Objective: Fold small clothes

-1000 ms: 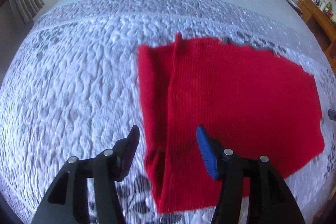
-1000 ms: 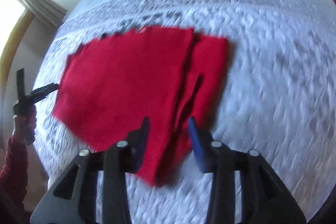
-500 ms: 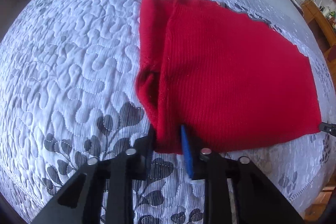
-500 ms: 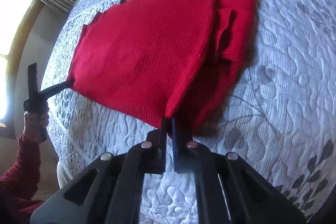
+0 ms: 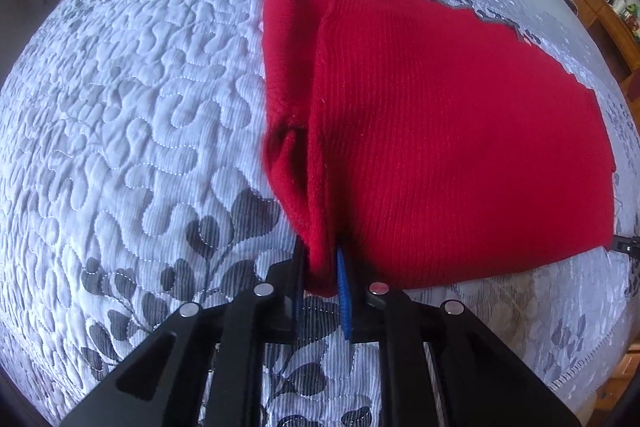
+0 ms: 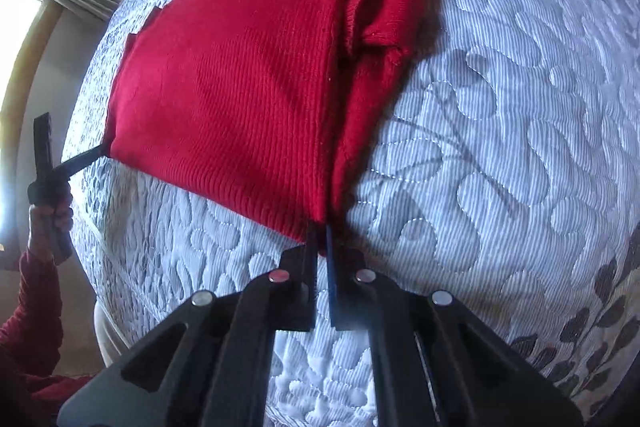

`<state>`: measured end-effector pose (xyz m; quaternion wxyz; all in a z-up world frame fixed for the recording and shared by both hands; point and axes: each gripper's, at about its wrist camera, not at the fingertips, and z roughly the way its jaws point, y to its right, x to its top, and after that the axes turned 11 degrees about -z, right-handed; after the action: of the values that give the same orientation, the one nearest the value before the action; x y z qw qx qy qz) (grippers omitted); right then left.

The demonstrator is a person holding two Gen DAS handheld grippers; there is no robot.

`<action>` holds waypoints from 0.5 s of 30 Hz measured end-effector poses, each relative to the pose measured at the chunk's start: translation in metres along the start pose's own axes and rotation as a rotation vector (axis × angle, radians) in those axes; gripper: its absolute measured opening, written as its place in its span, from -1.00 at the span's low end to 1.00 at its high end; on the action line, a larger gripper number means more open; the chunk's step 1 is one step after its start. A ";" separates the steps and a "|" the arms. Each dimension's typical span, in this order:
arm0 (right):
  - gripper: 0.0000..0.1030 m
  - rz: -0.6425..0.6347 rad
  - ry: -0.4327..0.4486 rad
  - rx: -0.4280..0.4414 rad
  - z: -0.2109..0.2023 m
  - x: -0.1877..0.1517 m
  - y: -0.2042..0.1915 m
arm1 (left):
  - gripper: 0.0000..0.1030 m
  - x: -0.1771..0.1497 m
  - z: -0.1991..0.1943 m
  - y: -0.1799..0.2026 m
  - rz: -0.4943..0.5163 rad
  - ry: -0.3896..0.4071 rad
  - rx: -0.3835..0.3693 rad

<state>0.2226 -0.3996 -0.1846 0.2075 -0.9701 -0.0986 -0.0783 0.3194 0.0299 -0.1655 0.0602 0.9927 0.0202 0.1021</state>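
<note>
The red sweater (image 5: 440,131) lies on the bed (image 5: 140,107), stretching away from both tools, with the left tool (image 5: 320,267) pinching one near corner and the right tool (image 6: 320,231) pinching the other, so the fold must go forward.

The red garment (image 5: 440,131) hides the bed (image 5: 140,107) beneath it; its pinched corners vanish between each claw's fingers; small desk items (image 5: 624,11) stay unreadable.
</note>
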 end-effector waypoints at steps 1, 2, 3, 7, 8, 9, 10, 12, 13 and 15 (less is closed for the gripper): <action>-0.93 -0.008 -0.003 -0.009 -0.001 0.001 -0.002 | -0.67 0.001 -0.001 0.000 -0.006 -0.004 -0.007; -0.93 -0.007 -0.006 -0.013 -0.002 0.001 -0.004 | -0.65 0.002 -0.002 -0.001 -0.012 -0.008 -0.014; -0.90 -0.001 -0.005 -0.012 -0.004 0.002 -0.005 | -0.57 0.004 -0.004 -0.001 -0.019 -0.012 -0.020; -0.45 0.027 0.040 0.001 -0.020 0.004 -0.005 | 0.14 0.006 -0.016 -0.006 -0.049 -0.006 -0.039; -0.25 0.038 0.052 -0.001 -0.025 0.003 -0.004 | 0.17 0.006 -0.017 -0.008 -0.057 -0.014 -0.051; -0.16 0.048 0.057 0.000 -0.027 0.002 -0.003 | 0.17 0.005 -0.017 -0.010 -0.068 -0.027 -0.067; -0.13 0.060 0.063 0.010 -0.030 0.000 -0.001 | 0.18 0.004 -0.017 -0.012 -0.081 -0.038 -0.085; -0.08 0.081 0.074 0.025 -0.033 -0.002 0.003 | 0.20 0.003 -0.016 -0.016 -0.108 -0.047 -0.111; 0.03 0.101 0.082 0.037 -0.034 -0.002 0.007 | 0.21 0.003 -0.016 -0.019 -0.119 -0.047 -0.119; 0.12 0.132 0.085 0.051 -0.034 0.000 0.015 | 0.25 0.006 -0.015 -0.025 -0.157 -0.051 -0.141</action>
<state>0.2221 -0.4274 -0.1595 0.2409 -0.9647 -0.0274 -0.1029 0.3215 0.0571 -0.1533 0.1381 0.9837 0.0892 0.0732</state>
